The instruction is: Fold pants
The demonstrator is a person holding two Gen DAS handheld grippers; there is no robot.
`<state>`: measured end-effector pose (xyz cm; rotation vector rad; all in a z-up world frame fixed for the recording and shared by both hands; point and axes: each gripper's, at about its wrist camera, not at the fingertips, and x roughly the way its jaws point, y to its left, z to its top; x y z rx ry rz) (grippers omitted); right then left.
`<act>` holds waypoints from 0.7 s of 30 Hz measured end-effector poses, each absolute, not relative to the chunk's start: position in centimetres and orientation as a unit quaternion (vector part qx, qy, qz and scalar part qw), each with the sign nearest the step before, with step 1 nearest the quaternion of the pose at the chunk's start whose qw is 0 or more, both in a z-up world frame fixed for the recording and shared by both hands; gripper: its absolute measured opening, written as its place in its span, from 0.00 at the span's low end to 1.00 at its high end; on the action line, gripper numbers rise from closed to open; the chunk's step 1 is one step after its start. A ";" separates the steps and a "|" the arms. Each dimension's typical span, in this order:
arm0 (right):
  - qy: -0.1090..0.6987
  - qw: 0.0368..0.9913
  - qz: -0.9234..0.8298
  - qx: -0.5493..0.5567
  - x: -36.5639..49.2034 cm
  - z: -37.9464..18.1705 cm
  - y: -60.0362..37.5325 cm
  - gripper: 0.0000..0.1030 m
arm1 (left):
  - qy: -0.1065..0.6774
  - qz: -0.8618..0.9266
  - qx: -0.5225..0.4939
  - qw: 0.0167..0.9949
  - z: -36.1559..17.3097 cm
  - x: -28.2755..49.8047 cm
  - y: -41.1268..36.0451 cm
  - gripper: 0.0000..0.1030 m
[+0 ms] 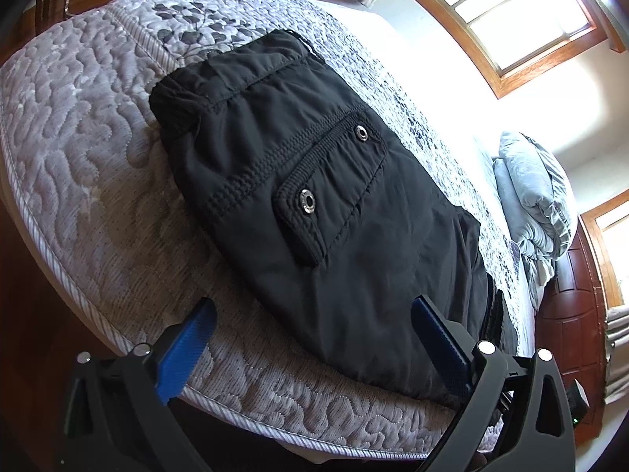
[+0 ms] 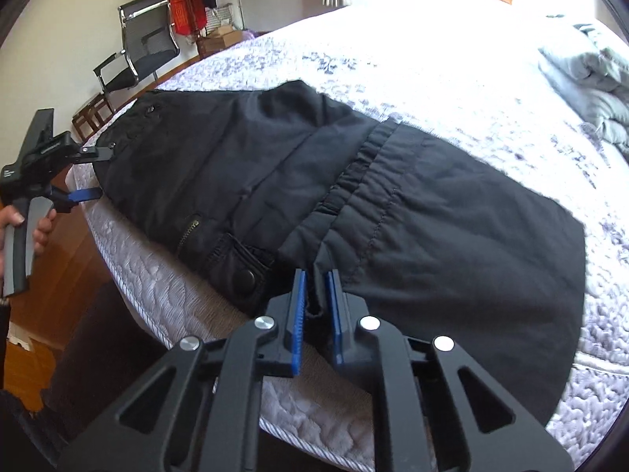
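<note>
Sunlit bed [image 2: 165, 279] carries the pants [image 2: 354, 204] along its near edge, partly folded. Right gripper [image 2: 316, 295] pinches a cloth edge, likely to lift a fold; left gripper [image 1: 314, 338] waits spread at the pants' end.

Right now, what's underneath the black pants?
The black pants lie on the quilted mattress, which shows all around them. The mattress beneath them is covered, so anything lying there cannot be seen.
</note>
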<state>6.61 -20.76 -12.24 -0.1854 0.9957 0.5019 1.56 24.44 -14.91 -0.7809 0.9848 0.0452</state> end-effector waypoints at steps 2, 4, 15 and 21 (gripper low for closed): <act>0.474 0.840 0.246 -0.099 6.5 -12.5 -20.2 0.10 | 0.461 0.018 -0.365 0.809 -14.8 1.6 24.3 0.96; 0.474 0.834 0.256 -0.119 6.1 -12.5 -19.6 0.10 | 0.460 0.019 -0.361 0.811 -14.8 1.7 24.3 0.96; 0.478 0.831 0.277 -0.070 5.8 -12.3 -20.9 0.38 | 0.433 0.026 -0.431 0.792 -15.6 1.6 26.7 0.96; 0.458 0.844 0.277 -0.004 5.1 -10.0 -24.2 0.47 | 0.384 0.006 -0.523 0.761 -16.7 1.3 29.3 0.96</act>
